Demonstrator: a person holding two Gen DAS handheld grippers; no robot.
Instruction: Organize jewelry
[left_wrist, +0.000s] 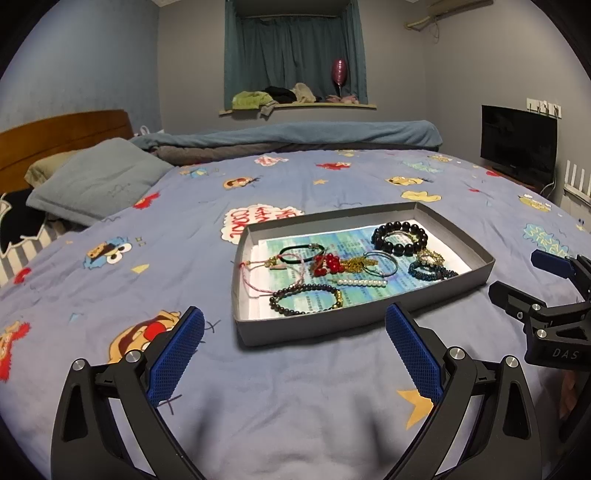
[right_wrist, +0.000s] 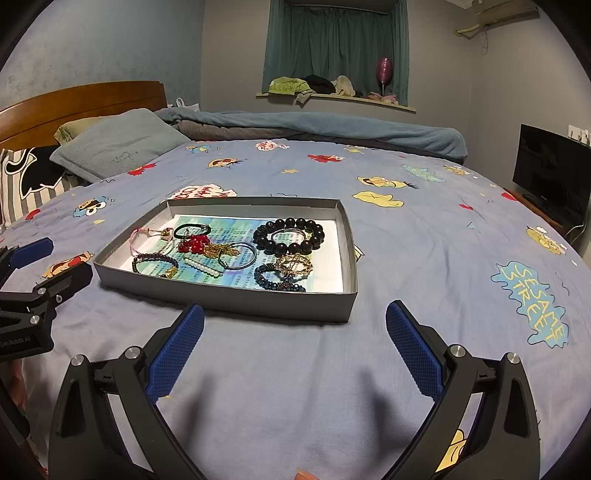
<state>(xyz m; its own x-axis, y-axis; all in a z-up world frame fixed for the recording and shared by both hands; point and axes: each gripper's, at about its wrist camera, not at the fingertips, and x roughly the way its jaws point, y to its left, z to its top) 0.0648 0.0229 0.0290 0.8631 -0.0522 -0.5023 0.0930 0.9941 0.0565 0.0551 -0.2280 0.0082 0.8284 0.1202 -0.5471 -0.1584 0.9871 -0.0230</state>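
Note:
A shallow grey cardboard tray (left_wrist: 314, 326) (right_wrist: 229, 297) lies on the bed and holds several pieces of jewelry. Among them are a large black bead bracelet (left_wrist: 399, 236) (right_wrist: 290, 236), a red bead cluster on a gold chain (left_wrist: 327, 264) (right_wrist: 194, 244), a white pearl strand (left_wrist: 362, 282) (right_wrist: 203, 267) and a dark bracelet with gold beads (left_wrist: 306, 299) (right_wrist: 155, 264). My left gripper (left_wrist: 295, 349) is open just short of the tray's near wall, nothing between its blue pads. My right gripper (right_wrist: 295, 349) is open too, near the tray's right front corner.
The blue cartoon-print bedspread (left_wrist: 184, 229) spreads around the tray. Pillows (left_wrist: 96, 181) and a wooden headboard (left_wrist: 62, 133) are at the left, a rolled blanket (left_wrist: 295, 138) at the far side, a dark television (left_wrist: 517, 142) at the right. Clothes lie on the windowsill (right_wrist: 325, 86).

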